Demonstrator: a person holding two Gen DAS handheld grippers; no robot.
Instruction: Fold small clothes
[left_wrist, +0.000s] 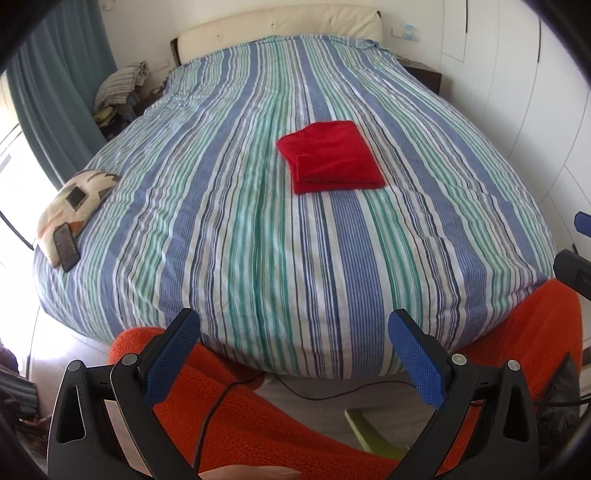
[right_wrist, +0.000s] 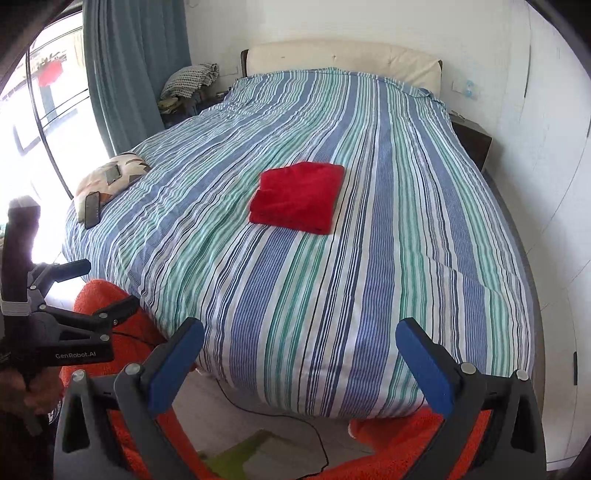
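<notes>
My left claw (left_wrist: 293, 332) has its blue pads wide apart with nothing between them, held back off the foot of the bed (left_wrist: 229, 229). My right claw (right_wrist: 299, 343) is the same, spread apart and gripping nothing. The red cloth (left_wrist: 330, 157) lies folded in a neat rectangle on the striped cover, about mid-bed, well apart from both claws; in the right view it sits a bit left of centre (right_wrist: 297, 197). A pillow (left_wrist: 74, 205) with a phone (left_wrist: 66, 245) on it lies at the bed's left edge, in both views. Only the right view shows the left claw from the side (right_wrist: 70, 295), with my hand (right_wrist: 27, 387) on its handle, plus the window (right_wrist: 40, 110) beside the curtain (right_wrist: 133, 66). The left view catches just a sliver of the right claw (left_wrist: 576, 258) at its right edge. Orange fleece (left_wrist: 258, 417) fills the bottom of both views, with a black cable (left_wrist: 214, 406) over it. A dark nightstand (right_wrist: 474, 142) stands at the bed's far right.
</notes>
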